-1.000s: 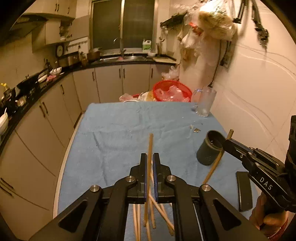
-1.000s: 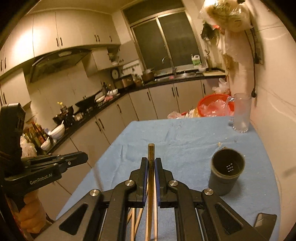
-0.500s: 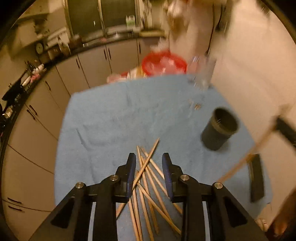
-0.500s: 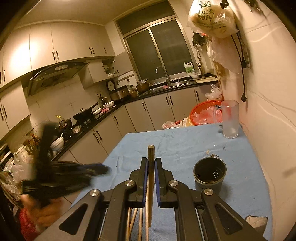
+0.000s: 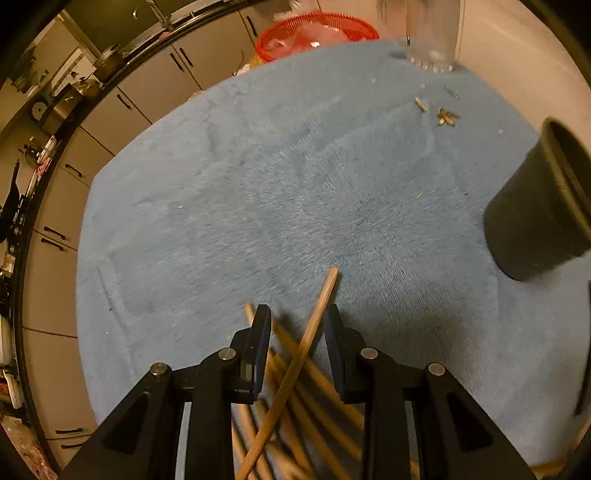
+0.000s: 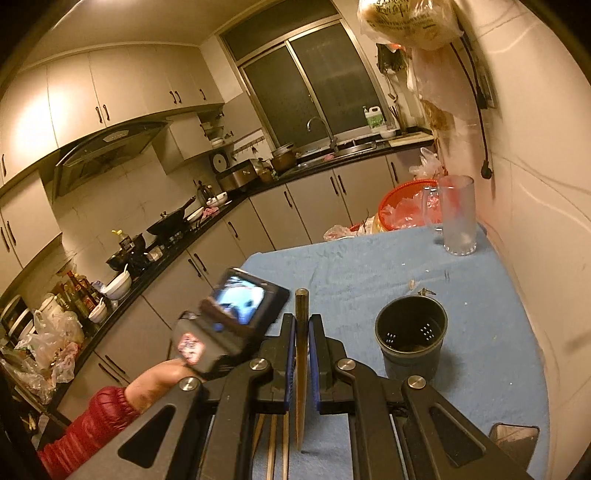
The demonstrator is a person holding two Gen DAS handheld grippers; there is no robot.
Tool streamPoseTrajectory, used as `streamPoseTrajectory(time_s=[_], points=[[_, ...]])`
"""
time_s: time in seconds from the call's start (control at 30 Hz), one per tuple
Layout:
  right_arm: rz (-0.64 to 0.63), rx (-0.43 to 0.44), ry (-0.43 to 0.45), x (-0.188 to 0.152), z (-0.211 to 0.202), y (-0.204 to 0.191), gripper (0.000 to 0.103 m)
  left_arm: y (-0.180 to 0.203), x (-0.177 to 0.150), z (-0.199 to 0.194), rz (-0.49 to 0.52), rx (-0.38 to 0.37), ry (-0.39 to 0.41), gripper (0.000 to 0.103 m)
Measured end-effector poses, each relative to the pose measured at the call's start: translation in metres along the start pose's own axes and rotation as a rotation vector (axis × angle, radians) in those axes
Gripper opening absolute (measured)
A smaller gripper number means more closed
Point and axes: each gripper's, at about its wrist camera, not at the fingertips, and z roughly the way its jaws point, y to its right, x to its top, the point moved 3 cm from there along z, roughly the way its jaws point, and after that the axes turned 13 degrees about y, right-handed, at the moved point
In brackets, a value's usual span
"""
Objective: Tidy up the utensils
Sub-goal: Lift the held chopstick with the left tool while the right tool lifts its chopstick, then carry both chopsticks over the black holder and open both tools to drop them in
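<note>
Only right view shows right fingers [image 6: 303,321] clamping chopstick [image 6: 301,354]; left fingers [image 5: 264,325] spread over pile [image 5: 295,398].

surface: blue towel-covered table [image 5: 258,192] | on it: chopsticks [image 5: 317,373], dark holder [image 6: 410,339], clear glass [image 6: 458,216]

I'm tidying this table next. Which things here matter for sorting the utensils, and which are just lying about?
Part of the job:
chopstick pile
held chopstick
dark cup
left gripper
right gripper

Lying about:
clear glass
red basket
small scraps
blue cloth
</note>
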Motion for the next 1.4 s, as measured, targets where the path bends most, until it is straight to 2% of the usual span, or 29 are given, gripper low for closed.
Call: streamPoseTrajectory(time_s=[0.03, 0.07, 0.17, 0.3, 0.47, 0.87, 1.2, 1.4], points=[[0.002, 0.0, -0.001, 0.0, 0.0, 0.001, 0.007, 0.003, -0.001, 0.005, 0.011, 0.015, -0.01, 0.024], [0.002, -0.002, -0.002, -0.001, 0.0, 0.002, 0.007, 0.004, -0.002, 0.008, 0.013, 0.026, -0.014, 0.011], [0.01, -0.012, -0.006, -0.002, -0.001, 0.007, 0.007, 0.009, -0.005, 0.005, 0.007, 0.048, 0.005, 0.006], [0.016, -0.029, -0.004, -0.001, -0.003, 0.012, 0.008, 0.0, -0.008, -0.028, -0.059, 0.013, 0.071, 0.006], [0.015, -0.041, 0.024, 0.008, -0.013, 0.013, 0.008, -0.017, -0.011, -0.092, -0.138, -0.013, 0.195, 0.006], [-0.008, -0.094, 0.149, 0.059, -0.049, 0.019, 0.008, -0.03, 0.011, -0.21, -0.199, -0.068, 0.453, 0.006], [-0.032, -0.144, 0.244, 0.109, -0.059, 0.021, 0.008, -0.02, 0.06, -0.258, -0.207, -0.114, 0.564, 0.006], [-0.056, -0.218, 0.303, 0.138, -0.056, 0.031, 0.008, 0.001, 0.09, -0.273, -0.2, -0.172, 0.598, 0.006]])
